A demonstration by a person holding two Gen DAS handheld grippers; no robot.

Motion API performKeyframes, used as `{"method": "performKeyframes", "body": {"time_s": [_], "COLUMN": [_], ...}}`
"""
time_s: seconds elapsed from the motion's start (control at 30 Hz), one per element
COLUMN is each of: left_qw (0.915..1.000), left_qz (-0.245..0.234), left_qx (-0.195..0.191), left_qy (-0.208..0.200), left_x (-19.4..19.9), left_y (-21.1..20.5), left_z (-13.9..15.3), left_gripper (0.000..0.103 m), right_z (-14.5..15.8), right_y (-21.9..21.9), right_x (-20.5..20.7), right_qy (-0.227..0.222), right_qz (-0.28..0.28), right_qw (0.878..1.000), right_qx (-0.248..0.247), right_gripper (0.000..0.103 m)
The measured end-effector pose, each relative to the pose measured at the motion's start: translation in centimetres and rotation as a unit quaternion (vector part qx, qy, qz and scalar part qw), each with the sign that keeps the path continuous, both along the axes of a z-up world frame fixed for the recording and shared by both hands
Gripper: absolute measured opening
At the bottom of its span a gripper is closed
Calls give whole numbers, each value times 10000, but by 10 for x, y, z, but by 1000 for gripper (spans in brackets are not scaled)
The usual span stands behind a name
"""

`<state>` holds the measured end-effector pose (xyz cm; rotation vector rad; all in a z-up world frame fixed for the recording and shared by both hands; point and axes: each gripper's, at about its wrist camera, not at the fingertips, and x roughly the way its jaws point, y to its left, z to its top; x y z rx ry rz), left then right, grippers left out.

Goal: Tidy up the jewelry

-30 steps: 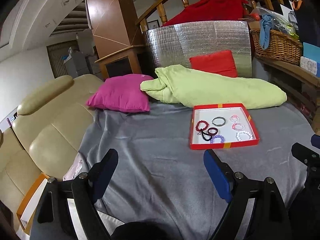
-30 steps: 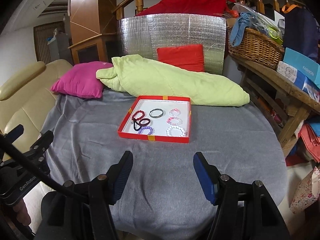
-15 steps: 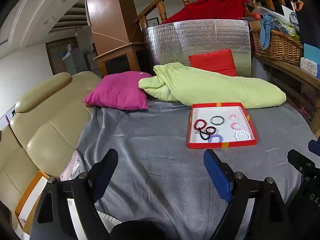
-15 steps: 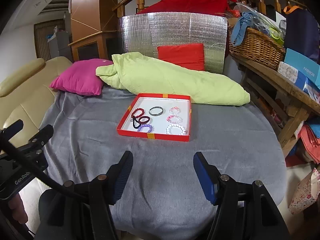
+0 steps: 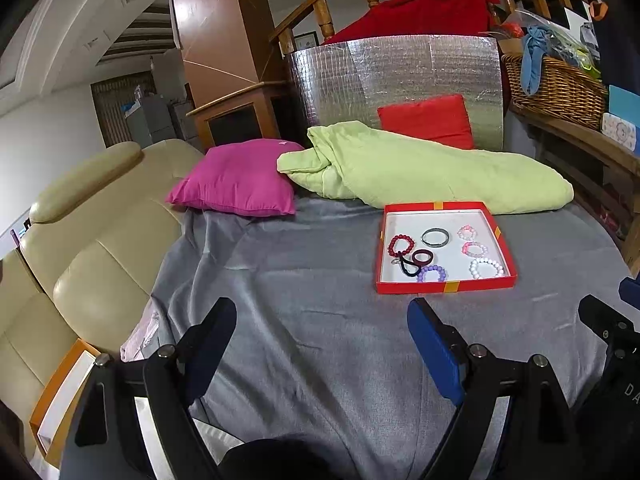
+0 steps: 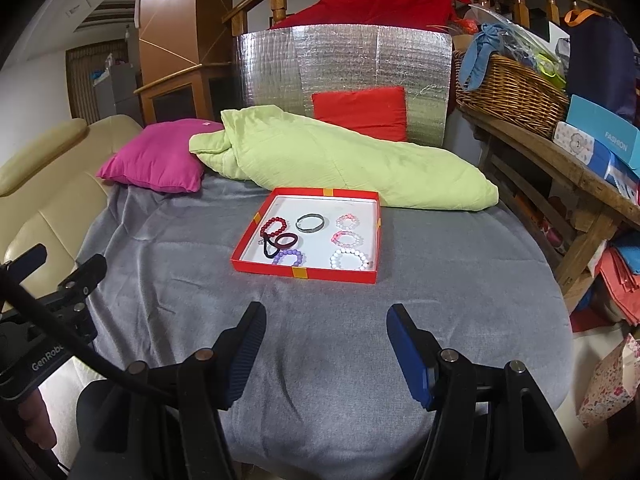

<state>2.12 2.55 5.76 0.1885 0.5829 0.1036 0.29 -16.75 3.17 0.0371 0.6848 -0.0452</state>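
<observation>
A shallow red tray (image 5: pixel 444 287) (image 6: pixel 304 272) with a white floor lies on a grey cloth. It holds several bracelets: a dark red bead one (image 5: pixel 401 245) (image 6: pixel 273 225), a grey bangle (image 5: pixel 435 237) (image 6: pixel 309 222), pink bead ones (image 5: pixel 474 249) (image 6: pixel 346 237), a white bead one (image 5: pixel 486 268) (image 6: pixel 349 259), a purple bead one (image 5: pixel 431 273) (image 6: pixel 289 257) and dark hair ties (image 5: pixel 418 261) (image 6: pixel 280 243). My left gripper (image 5: pixel 320 328) is open and empty, well short of the tray and to its left. My right gripper (image 6: pixel 325 330) is open and empty, just short of the tray.
A green quilt (image 5: pixel 420 168) (image 6: pixel 340 160), a magenta cushion (image 5: pixel 240 178) (image 6: pixel 156 160) and a red cushion (image 6: pixel 360 112) lie behind the tray. A beige sofa (image 5: pixel 80 240) is at the left. A wooden bench with a wicker basket (image 6: pixel 508 88) and boxes stands at the right.
Both grippers have drawn back slightly and shifted; the tray sits a little farther and more to the left in both views. Both stay open. The jewelry has not moved.
</observation>
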Motion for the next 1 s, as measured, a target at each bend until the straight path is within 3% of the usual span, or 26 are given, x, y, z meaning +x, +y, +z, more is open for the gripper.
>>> {"method": "performKeyframes", "body": {"time_s": [1.0], "left_qw": [10000], "left_qz": [22], "left_qx": [-3], "left_qy": [70], "left_x": [1], "left_y": [0], "left_z": [-4], "left_gripper": [88], "right_z": [-1], "right_y": [-2], "right_x": [2], "right_qy": [-15], "right_qz": [-22], "right_qw": [10000], "right_qx": [-17], "right_gripper": [67]}}
